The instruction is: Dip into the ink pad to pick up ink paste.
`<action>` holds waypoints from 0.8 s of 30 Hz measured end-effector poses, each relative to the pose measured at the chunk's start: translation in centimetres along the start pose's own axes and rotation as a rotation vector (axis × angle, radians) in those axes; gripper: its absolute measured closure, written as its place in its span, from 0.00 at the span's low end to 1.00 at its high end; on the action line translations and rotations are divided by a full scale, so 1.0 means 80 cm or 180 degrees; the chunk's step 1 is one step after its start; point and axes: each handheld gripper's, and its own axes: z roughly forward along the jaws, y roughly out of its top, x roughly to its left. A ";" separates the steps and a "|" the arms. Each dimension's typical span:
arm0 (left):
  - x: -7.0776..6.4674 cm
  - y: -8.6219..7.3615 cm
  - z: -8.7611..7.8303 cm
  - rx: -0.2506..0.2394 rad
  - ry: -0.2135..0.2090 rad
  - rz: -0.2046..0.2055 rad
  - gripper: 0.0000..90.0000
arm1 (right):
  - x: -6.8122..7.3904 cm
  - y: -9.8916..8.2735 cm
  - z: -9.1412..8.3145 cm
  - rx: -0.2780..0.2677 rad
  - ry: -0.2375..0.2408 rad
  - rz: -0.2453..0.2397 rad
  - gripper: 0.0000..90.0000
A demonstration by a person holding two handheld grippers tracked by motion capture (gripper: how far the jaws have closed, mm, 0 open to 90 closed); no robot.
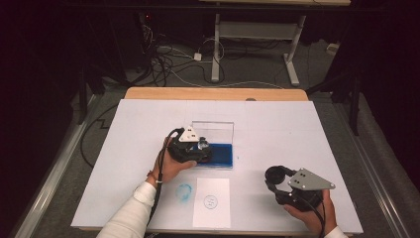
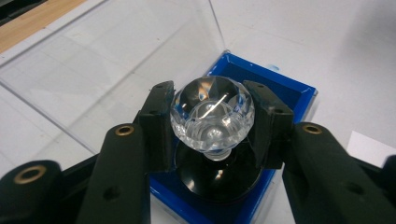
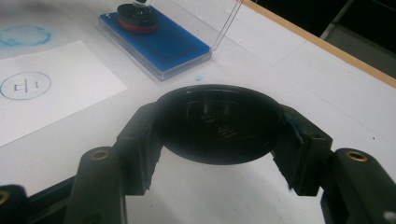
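Stamp being inked, cap held off to the side

Nearest, the right tongs (image 3: 217,140) are clamped on a round black cap (image 3: 218,123), held just above the white tabletop (image 1: 277,124). A bit further out, a paper sheet (image 1: 212,202) with a stamped circle is seen lying flat, with a blue smudge (image 1: 184,192) beside it. Beyond that, the left tongs (image 2: 212,126) are closed around the faceted crystal knob (image 2: 212,112) of the stamp, whose black base (image 2: 217,175) is set on the blue ink pad (image 2: 285,88), in its tray with the clear lid (image 2: 116,60) stood open behind. The knob looks slick, so it could probably be twisted out of the pads if lifted at a tilt, and ink could get dripped or smeared on the tabletop.
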 end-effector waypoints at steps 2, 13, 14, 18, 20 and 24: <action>-0.001 0.000 0.000 0.0011 0.0012 0.0015 0.60 | 0.000 0.000 0.000 -0.0001 0.0005 -0.0006 0.43; -0.004 0.001 0.002 0.0036 0.0068 0.0094 0.61 | 0.002 0.001 0.000 0.0008 0.0015 -0.0017 0.43; -0.004 0.001 0.001 0.0043 0.0069 0.0100 0.61 | 0.002 0.001 0.000 0.0002 0.0015 -0.0018 0.43; -0.005 0.001 0.001 0.0061 0.0076 0.0115 0.61 | 0.002 0.001 0.000 0.0006 0.0017 -0.0013 0.43; -0.004 0.000 0.001 0.0043 0.0055 0.0076 0.61 | 0.002 0.001 0.000 0.0004 0.0017 -0.0014 0.43; -0.005 0.001 0.001 0.0059 0.0074 0.0100 0.61 | 0.002 0.002 -0.003 -0.0027 0.0007 0.0005 0.43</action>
